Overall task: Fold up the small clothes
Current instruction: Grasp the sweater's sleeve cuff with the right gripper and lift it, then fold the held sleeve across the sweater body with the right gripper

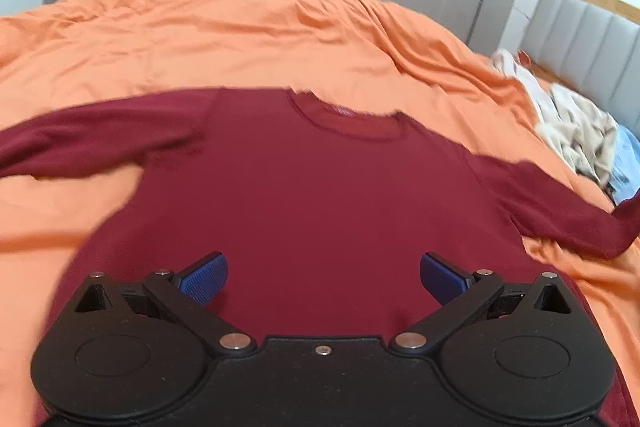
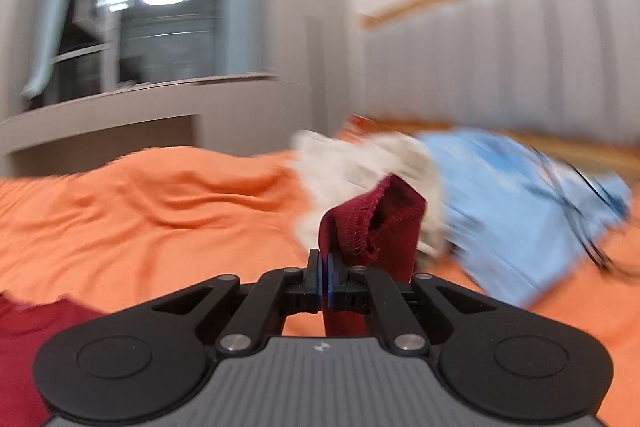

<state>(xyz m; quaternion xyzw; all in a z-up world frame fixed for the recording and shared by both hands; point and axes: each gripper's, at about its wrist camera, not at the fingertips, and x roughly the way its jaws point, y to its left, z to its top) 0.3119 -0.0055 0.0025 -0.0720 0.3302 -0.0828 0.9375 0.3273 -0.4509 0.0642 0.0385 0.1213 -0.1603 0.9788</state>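
Observation:
A dark red long-sleeved shirt [image 1: 304,195] lies flat on the orange bedcover [image 1: 200,39], collar away from me and both sleeves spread out. My left gripper [image 1: 323,277] hovers open over the shirt's lower body, with its blue pads [image 1: 204,277] wide apart and nothing between them. In the right wrist view, my right gripper [image 2: 324,281] is shut on the cuff of the shirt's right sleeve [image 2: 372,227], which sticks up past the fingertips, lifted off the bed. The right sleeve's far end rises at the right edge of the left wrist view.
A heap of cream clothing [image 2: 352,167] and a light blue garment [image 2: 508,195] lie on the bed near a grey padded headboard [image 1: 588,43]. Grey cabinets and a window [image 2: 160,23] stand behind the bed. The orange cover is wrinkled.

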